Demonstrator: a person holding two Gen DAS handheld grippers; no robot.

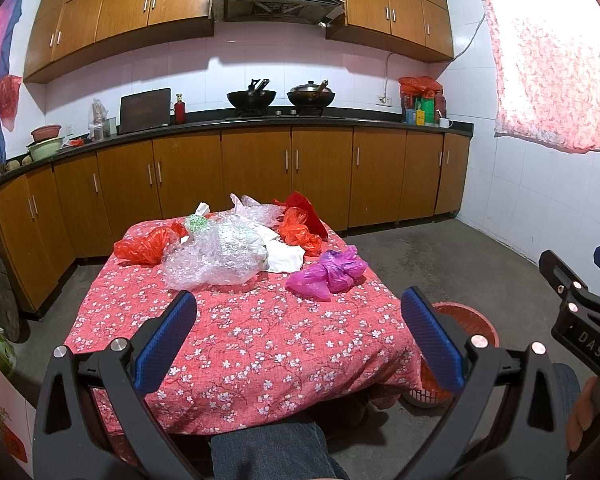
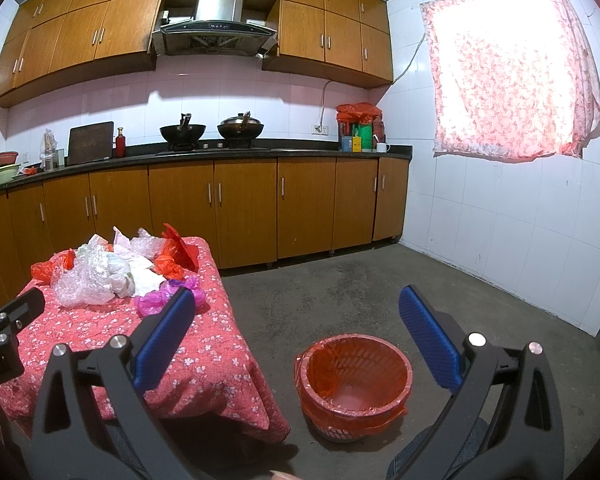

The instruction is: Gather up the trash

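Left wrist view looks straight over a low tabletop [image 1: 236, 336] under a red quilted cloth with white blossoms, and the trash lies at its far end: a crumpled clear bubble-wrap sheet [image 1: 216, 256], a magenta plastic bag [image 1: 328, 272] just right of it, a white crumpled bag [image 1: 286, 258] between them, an orange-red plastic bag [image 1: 144, 246] on the left and another orange bag [image 1: 300, 232] behind. The left gripper [image 1: 300, 340] hangs above the near cloth, its blue-padded jaws spread wide and holding nothing.

Only the right wrist view shows the whole round red mesh wastebasket with its orange liner [image 2: 354, 384], standing on the grey concrete floor just right of the tabletop. Nothing shows inside it but the liner. From the left wrist camera only part of its rim and side shows, the rest hidden behind the gripper finger and the cloth's corner. The right gripper [image 2: 300, 340] is released too, empty, hovering near the basket.

Each camera catches the other gripper cut off at the frame edge. On the one at the right edge of the left view the white letters "DAS" can be read; the lettering in the right view is too clipped to read. Denim-clad knees show at the bottom.
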